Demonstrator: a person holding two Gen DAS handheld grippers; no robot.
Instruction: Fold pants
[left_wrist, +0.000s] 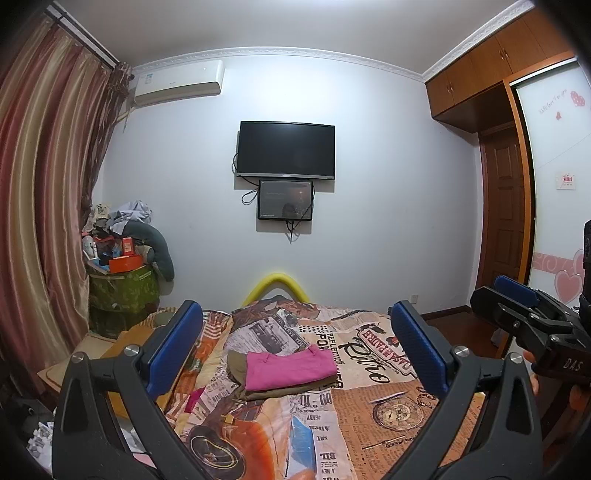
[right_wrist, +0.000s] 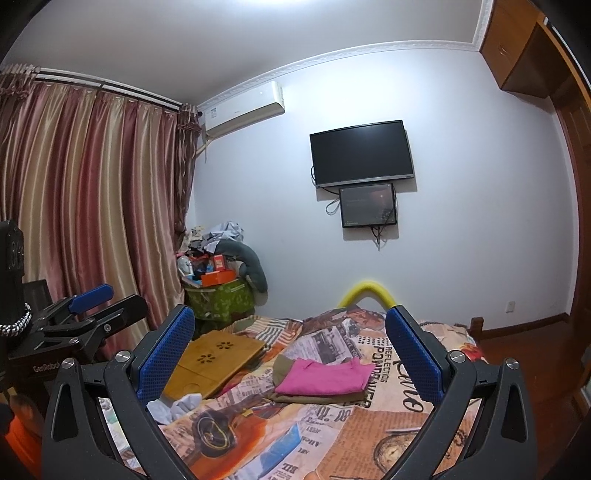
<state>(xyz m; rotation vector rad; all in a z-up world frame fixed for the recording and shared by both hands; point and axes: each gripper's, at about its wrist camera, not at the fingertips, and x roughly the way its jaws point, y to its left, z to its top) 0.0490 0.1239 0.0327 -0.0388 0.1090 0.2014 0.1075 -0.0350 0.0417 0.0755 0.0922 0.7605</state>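
Note:
Folded pink pants (left_wrist: 290, 370) lie on top of a folded olive-brown garment (left_wrist: 284, 392) in the middle of the bed; both also show in the right wrist view, pink pants (right_wrist: 323, 376) over the olive garment (right_wrist: 317, 398). My left gripper (left_wrist: 295, 350) is open and empty, held above the bed short of the pile. My right gripper (right_wrist: 290, 350) is open and empty, also held above the bed. The right gripper shows at the right edge of the left wrist view (left_wrist: 532, 314). The left gripper shows at the left of the right wrist view (right_wrist: 92, 306).
The bed has a newspaper-print cover (left_wrist: 388, 406). A bamboo lap tray (right_wrist: 214, 360) lies on its left side with a white cloth (right_wrist: 177, 404) beside it. A cluttered green bin (right_wrist: 219, 295) stands by the curtain (right_wrist: 92, 203). A TV (left_wrist: 286, 151) hangs on the wall. A wardrobe (left_wrist: 554, 147) stands at right.

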